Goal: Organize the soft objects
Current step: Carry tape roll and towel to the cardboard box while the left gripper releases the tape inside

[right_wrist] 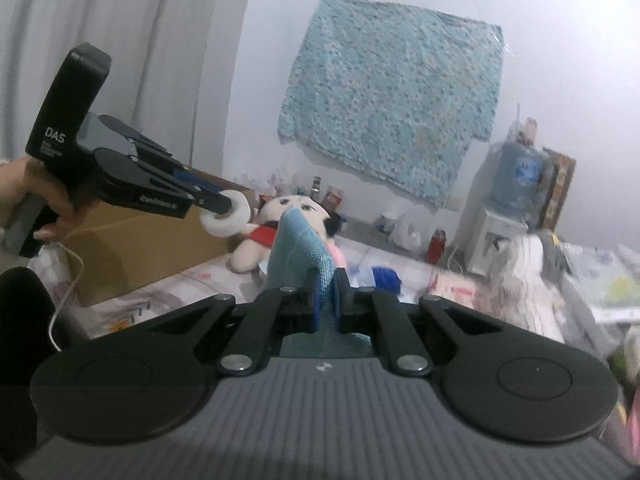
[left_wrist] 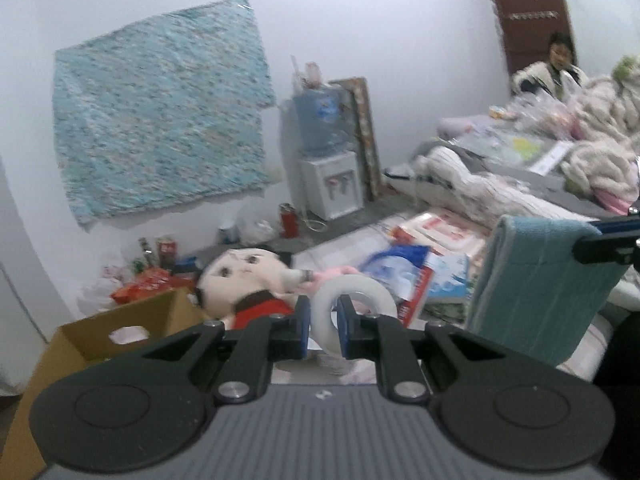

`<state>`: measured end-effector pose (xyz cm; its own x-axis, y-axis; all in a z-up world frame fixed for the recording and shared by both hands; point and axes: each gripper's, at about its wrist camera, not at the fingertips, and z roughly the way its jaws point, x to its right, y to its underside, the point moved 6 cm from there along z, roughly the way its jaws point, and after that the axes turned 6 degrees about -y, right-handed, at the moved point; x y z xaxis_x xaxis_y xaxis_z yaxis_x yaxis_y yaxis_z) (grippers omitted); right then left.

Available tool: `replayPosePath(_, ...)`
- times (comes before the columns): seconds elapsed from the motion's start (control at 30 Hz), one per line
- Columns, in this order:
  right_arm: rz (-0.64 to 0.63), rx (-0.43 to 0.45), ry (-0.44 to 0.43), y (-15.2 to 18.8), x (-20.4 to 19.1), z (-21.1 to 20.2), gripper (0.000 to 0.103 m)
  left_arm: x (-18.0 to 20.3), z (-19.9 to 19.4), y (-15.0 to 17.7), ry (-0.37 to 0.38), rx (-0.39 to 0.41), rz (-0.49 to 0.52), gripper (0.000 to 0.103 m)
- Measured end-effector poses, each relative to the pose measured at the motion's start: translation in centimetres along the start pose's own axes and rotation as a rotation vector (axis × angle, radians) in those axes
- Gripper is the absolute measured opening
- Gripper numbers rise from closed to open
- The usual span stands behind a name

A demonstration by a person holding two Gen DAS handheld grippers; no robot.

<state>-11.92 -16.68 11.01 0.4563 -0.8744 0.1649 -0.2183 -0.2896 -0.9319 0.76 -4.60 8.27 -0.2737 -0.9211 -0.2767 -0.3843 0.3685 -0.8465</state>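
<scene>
At frame centre the left claw (left_wrist: 323, 320) pinches the tape roll (left_wrist: 354, 300); the right claw (right_wrist: 327, 292) pinches the towel (right_wrist: 298, 248). Both hang above the bed (right_wrist: 192, 280). Keep both grips firm while carrying them to the box (left_wrist: 132, 320) at lower left.

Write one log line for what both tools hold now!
left tool: shut on tape roll | right tool: shut on blue towel | both raised
</scene>
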Motion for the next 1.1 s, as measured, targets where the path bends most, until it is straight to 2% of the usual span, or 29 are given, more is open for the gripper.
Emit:
replayPosePath(0.1,-0.081,0.029,0.016,-1.8,-0.8,0.1,0.005,-2.4,-1.6,-0.2,-0.052,0.025,-0.027,0.015)
replayPosePath(0.13,-0.079,0.033,-0.003,-2.5,-1.0,0.4,0.005,-3.4,-2.1,-0.2,-0.076,0.033,-0.036,0.015)
replayPosePath(0.2,-0.074,0.051,-0.069,-3.8,-1.5,0.8,0.005,-5.2,-2.9,-0.3,-0.120,0.036,-0.044,0.015)
replayPosePath(0.33,-0.114,0.093,-0.124,-6.9,-3.2,1.6,0.005,-10.0,-4.7,0.0,-0.223,0.038,-0.080,0.015)
replayPosePath(0.37,-0.117,0.101,-0.169,-7.8,-3.8,1.9,0.005,-11.0,-4.9,0.1,-0.242,0.033,-0.086,0.015)
replayPosePath(0.53,-0.095,0.125,-0.316,-11.9,-7.4,4.2,0.005,-15.8,-4.9,1.6,-0.303,-0.020,-0.107,0.015)
replayPosePath(0.63,-0.087,0.124,-0.389,-13.3,-9.9,6.0,0.005,-18.8,-3.0,2.3,-0.277,-0.080,-0.137,0.015)
replayPosePath(0.73,-0.072,0.115,-0.433,-14.2,-11.7,8.3,0.005,-21.7,0.5,3.0,-0.224,-0.151,-0.156,0.015)
replayPosePath(0.9,-0.070,0.065,-0.466,-13.5,-14.4,12.5,0.005,-25.1,9.2,4.8,-0.116,-0.280,-0.184,0.015)
replayPosePath(1.1,-0.027,0.015,-0.485,-11.9,-14.5,16.8,0.005,-27.7,19.9,8.1,-0.037,-0.437,-0.269,0.015)
